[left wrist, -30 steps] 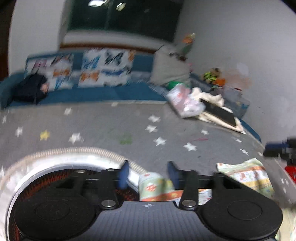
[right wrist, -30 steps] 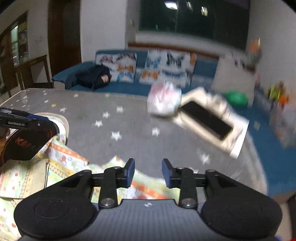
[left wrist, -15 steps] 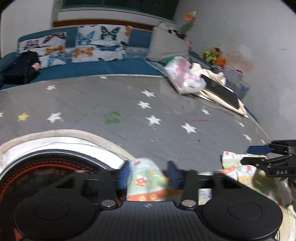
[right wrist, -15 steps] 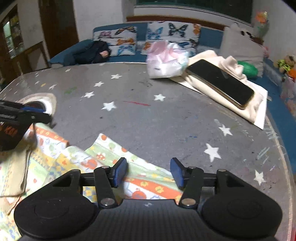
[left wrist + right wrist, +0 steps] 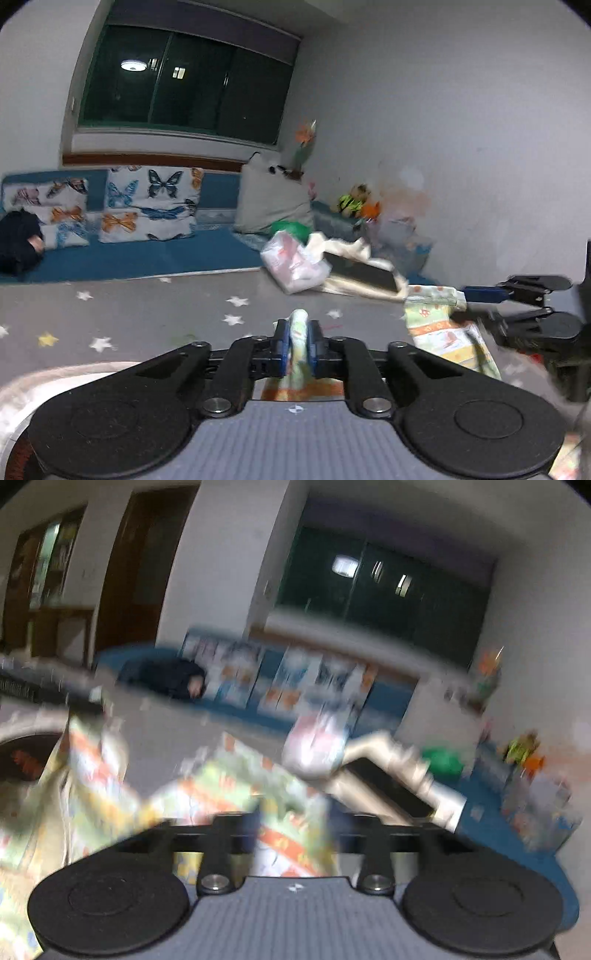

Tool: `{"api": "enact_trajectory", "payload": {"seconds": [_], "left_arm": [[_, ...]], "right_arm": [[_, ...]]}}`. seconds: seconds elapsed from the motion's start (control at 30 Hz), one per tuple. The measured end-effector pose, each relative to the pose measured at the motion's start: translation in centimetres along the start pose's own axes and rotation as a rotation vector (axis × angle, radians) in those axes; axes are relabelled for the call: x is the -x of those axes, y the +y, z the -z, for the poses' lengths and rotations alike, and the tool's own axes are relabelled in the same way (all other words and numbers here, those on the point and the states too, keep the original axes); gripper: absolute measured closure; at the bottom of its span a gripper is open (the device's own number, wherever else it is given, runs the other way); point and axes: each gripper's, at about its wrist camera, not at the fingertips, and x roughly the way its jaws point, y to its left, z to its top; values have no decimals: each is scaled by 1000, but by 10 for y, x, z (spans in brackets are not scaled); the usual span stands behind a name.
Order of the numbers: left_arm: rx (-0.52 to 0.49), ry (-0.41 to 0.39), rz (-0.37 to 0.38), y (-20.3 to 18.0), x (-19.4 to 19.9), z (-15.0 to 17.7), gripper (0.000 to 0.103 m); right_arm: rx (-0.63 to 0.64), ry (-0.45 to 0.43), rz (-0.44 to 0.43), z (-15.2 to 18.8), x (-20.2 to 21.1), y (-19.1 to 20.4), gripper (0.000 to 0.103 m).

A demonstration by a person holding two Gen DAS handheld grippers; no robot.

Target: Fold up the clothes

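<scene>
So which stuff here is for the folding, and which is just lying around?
For the folding:
patterned cloth
left gripper
right gripper
star-patterned table

Just lying about:
pink plastic bag
butterfly cushions
green ball
soft toy

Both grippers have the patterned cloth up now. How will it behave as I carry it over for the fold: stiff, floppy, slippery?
Probably floppy: the patterned cloth hangs in folds below the right gripper. Likely light, since a thin bunched edge sits between the left gripper jaws without dragging down. It may sway; the right wrist view is too blurred to judge slip.
</scene>
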Motion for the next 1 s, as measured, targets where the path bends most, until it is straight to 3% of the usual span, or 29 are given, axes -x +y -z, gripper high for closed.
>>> {"api": "enact_trajectory", "payload": {"seconds": [0.07,0.13,0.2,0.27,0.43,0.57,0.7,1.0], "left_arm": [[-5,19,-43,1,-2,3,76],[-10,38,-87,2,-5,6,50],[8,68,-121,5,-5,7,40],[25,108,-94,6,-2,7,41],[-55,217,17,-16,17,24,41],[-211,273,60,-49,34,49,41],[-319,297,62,-75,39,66,41],[-258,336,29,-87,10,68,42]], "right_arm": [[-23,55,-30,4,-7,-1,54],[-76,75,-70,2,-10,-4,54],[-105,103,-135,-1,-13,-1,54],[-113,133,-193,-2,-18,5,55],[-100,204,-273,7,-38,25,55],[-97,260,-298,18,-53,41,53],[-133,246,-328,15,-34,43,54],[-105,250,-322,28,52,39,54]]}}
